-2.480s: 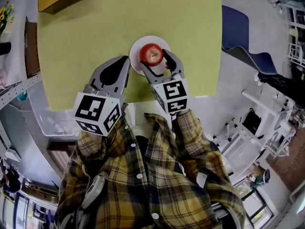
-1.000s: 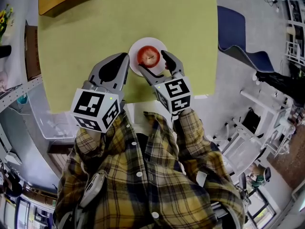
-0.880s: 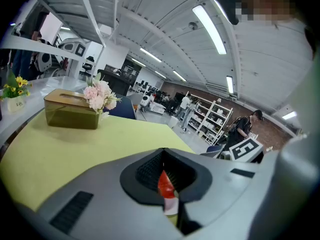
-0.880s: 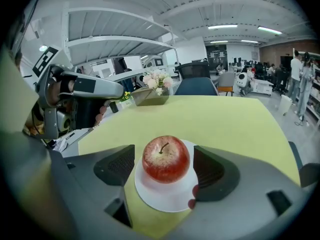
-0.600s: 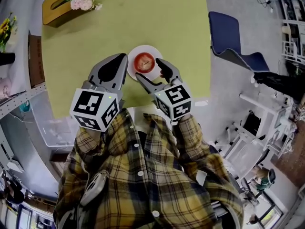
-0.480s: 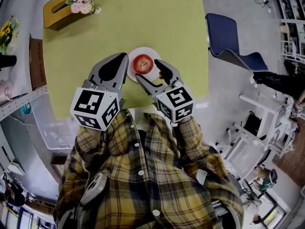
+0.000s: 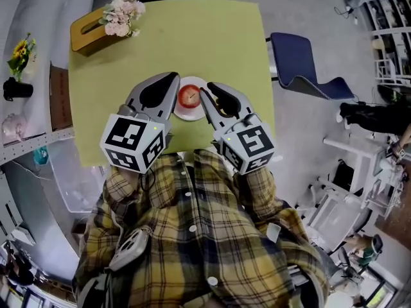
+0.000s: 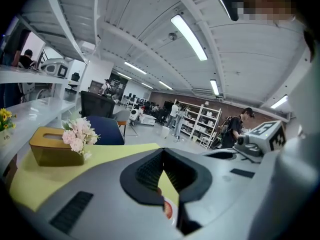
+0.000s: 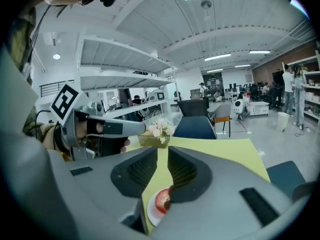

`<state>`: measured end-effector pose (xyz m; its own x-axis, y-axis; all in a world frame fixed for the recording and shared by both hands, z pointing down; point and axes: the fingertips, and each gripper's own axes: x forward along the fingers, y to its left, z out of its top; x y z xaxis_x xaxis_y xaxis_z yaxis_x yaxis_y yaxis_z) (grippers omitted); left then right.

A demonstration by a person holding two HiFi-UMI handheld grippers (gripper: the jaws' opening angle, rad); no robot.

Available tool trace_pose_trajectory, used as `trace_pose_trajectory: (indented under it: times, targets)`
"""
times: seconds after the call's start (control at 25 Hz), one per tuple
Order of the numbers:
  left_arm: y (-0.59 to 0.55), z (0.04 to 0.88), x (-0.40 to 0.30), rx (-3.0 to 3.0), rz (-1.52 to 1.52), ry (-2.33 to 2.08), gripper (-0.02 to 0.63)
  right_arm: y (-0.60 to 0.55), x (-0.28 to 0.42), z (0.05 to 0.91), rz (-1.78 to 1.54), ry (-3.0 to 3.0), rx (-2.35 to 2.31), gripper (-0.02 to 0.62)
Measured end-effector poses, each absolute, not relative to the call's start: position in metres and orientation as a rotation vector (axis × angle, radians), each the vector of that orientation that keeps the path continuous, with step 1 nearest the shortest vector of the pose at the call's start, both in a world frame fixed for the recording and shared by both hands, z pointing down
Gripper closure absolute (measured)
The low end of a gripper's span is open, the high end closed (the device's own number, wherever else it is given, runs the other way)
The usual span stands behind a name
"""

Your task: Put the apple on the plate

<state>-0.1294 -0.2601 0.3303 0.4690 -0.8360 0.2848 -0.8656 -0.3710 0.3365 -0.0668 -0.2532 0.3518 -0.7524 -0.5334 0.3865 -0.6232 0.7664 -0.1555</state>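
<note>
The right tongs [image 9: 162, 153] are closing. A narrow gap is showing between the two pads, and nothing is standing in it. The left tongs [image 8: 163, 153] are sitting with their tips together, empty. In the head view both are hovering above the near part of the bench [image 7: 212, 37], with the left tongs [image 7: 172, 83] and the right tongs [image 7: 207, 95] flanking the plate [image 7: 191, 114] on either side and well clear of it.

The apple [image 7: 189, 96] is lying on the plate, roughly at its centre, red with a paler patch facing up. Through the gap of the right tongs, the apple [image 9: 161, 202] and the white plate [image 9: 151, 215] are showing below the pads. In the left gripper view only a red sliver is showing past the pads, and it appears to be the same apple [image 8: 169, 210].

The bench is carrying a yellow-green top. At its far left corner a wooden box [image 7: 85, 36] is standing with pink flowers [image 7: 122, 18] on it. A blue chair [image 7: 302, 66] is standing just beside the bench's right edge. The person's plaid shirt [image 7: 192, 236] is filling the lower part of the head view.
</note>
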Motion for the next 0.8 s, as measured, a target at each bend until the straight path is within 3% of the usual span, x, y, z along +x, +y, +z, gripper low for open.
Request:
trace_pose_trajectory:
  times: [0.08,0.28,0.8]
  targets:
    - [-0.258,0.322,-0.13,2.293,0.082,-1.426,0.598,-0.254,-0.066,0.333,0.414,-2.676,0.915,0.57]
    - [-0.254,0.304,-0.132,2.315,0.058,-1.455,0.599,-0.25,-0.068,0.286,0.407,-2.769,0.928,0.593]
    - [-0.244,0.291,-0.13,2.321,0.029,-1.495,0.598,-0.249,-0.063,0.258,0.419,-2.812,0.913,0.598]
